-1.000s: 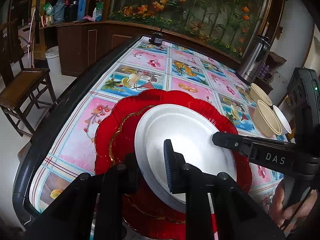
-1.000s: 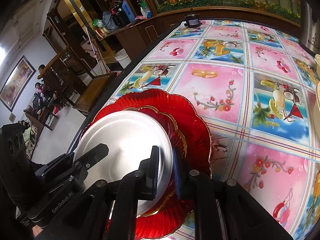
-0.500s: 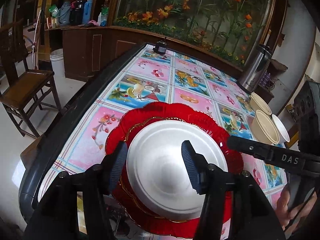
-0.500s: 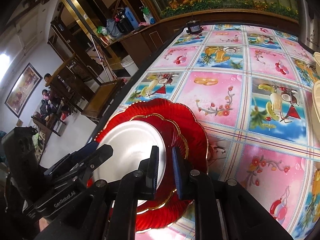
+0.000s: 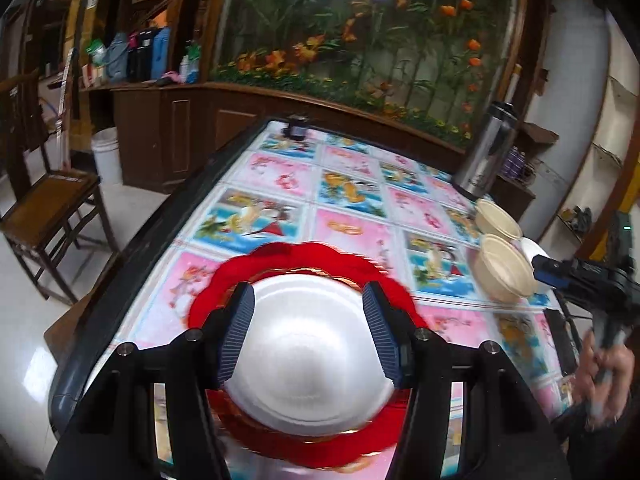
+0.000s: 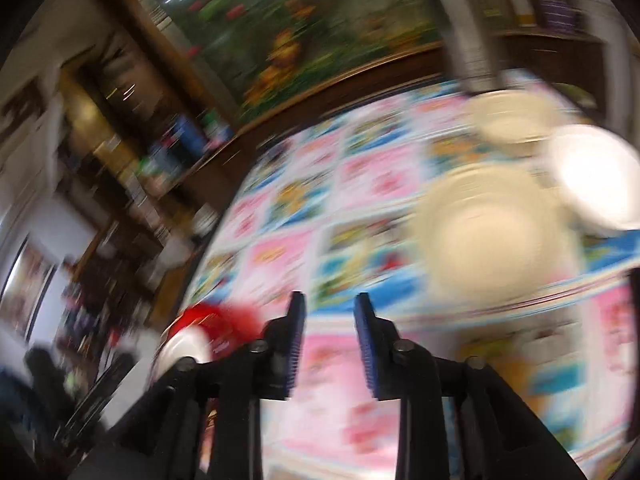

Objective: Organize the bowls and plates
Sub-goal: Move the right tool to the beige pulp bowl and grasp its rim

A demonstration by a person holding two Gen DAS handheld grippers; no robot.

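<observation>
A white plate (image 5: 310, 356) lies stacked on a red scalloped plate (image 5: 280, 264) near the table's front edge. My left gripper (image 5: 308, 332) is open and empty above them, its blue pads either side of the white plate. Two beige bowls (image 5: 502, 272) and a white bowl (image 5: 534, 248) sit at the right edge. My right gripper (image 6: 329, 344) is open and empty over the tablecloth, pointing toward a beige bowl (image 6: 496, 232) and the white bowl (image 6: 596, 176); this view is blurred. The red plate (image 6: 212, 316) shows at its lower left.
The table (image 5: 352, 192) has a colourful pictured cloth and a dark rim. A steel flask (image 5: 486, 152) stands at the far right, a small dark object (image 5: 296, 128) at the far end. A wooden chair (image 5: 52, 200) stands to the left.
My left gripper has opened wider and lifted back from the white plate. My right gripper has let go of the plates, opened, and swung right toward the bowls.
</observation>
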